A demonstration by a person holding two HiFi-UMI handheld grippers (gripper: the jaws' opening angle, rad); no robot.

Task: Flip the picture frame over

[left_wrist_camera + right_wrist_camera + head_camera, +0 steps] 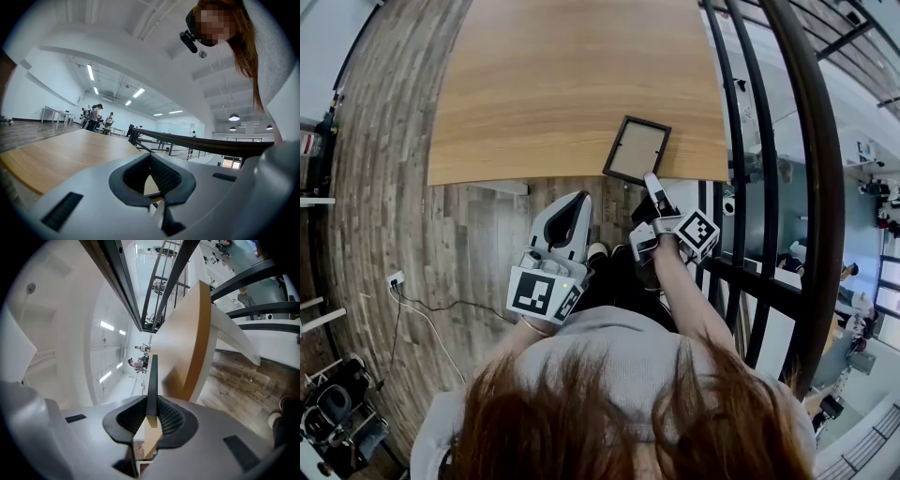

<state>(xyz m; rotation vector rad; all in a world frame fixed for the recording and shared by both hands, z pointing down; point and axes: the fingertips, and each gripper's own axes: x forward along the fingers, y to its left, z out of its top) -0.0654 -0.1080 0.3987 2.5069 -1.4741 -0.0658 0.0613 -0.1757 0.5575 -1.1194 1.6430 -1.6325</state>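
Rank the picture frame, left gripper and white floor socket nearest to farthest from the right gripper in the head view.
1. picture frame, held in the right gripper's tongs.
2. left gripper, at its left.
3. white floor socket, far left.

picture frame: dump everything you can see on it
The picture frame is a thin rectangle with a narrow dark border around a tan panel; front or back can't be told. It is askew at the near edge of the wooden table, by its right corner. The right tool is shut on its near edge, gripping it edge-on.
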